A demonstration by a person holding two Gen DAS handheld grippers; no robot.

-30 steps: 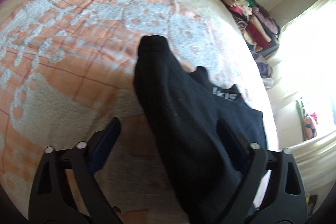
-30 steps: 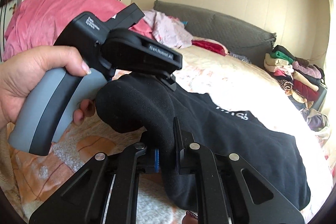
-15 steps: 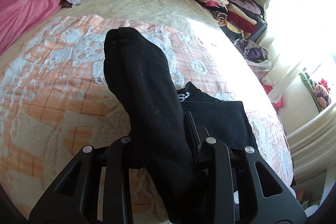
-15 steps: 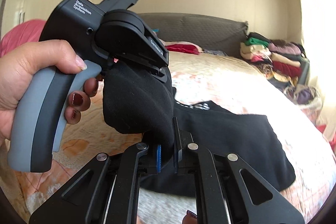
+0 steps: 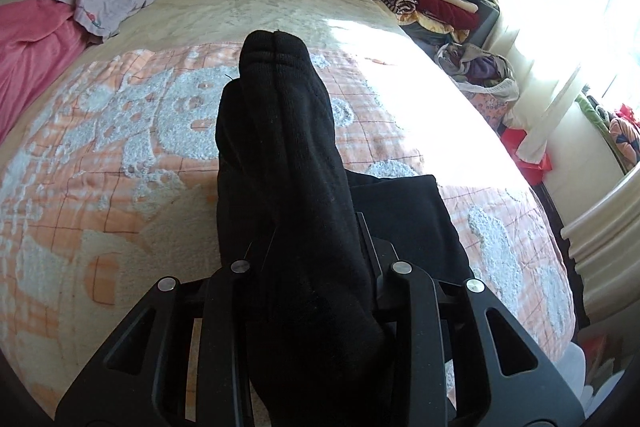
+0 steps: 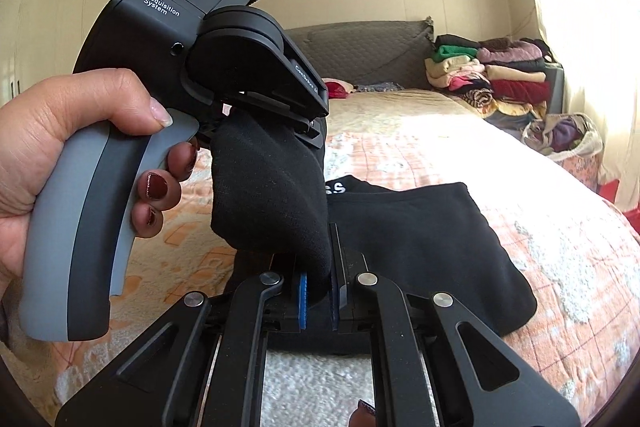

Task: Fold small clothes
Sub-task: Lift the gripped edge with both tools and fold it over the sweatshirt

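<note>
item: pair of black knitted socks (image 5: 280,163), laid one on the other, held off the bed between both grippers. left gripper (image 5: 316,267): closed on one end of the pair, toes pointing ahead of and above its fingers. right gripper (image 6: 318,291): closed tight on the other end, blue pads pinching the knit; the socks rise from it to the left gripper, seen ahead and above with a hand (image 6: 60,155) on its grey handle.

below and ahead of the grippers: folded black garment with white lettering (image 6: 420,239), flat on the orange-and-white checked tufted bedspread (image 5: 100,163). far ahead: stack of folded clothes (image 6: 492,75) at the bed's far corner.

step in hand, as judged: pair gathered and lifted, fold not yet made. next move calls for bringing one end over to the other, keeping both layers aligned, then lowering the pair onto clear bedspread beside the black garment before either gripper lets go.
</note>
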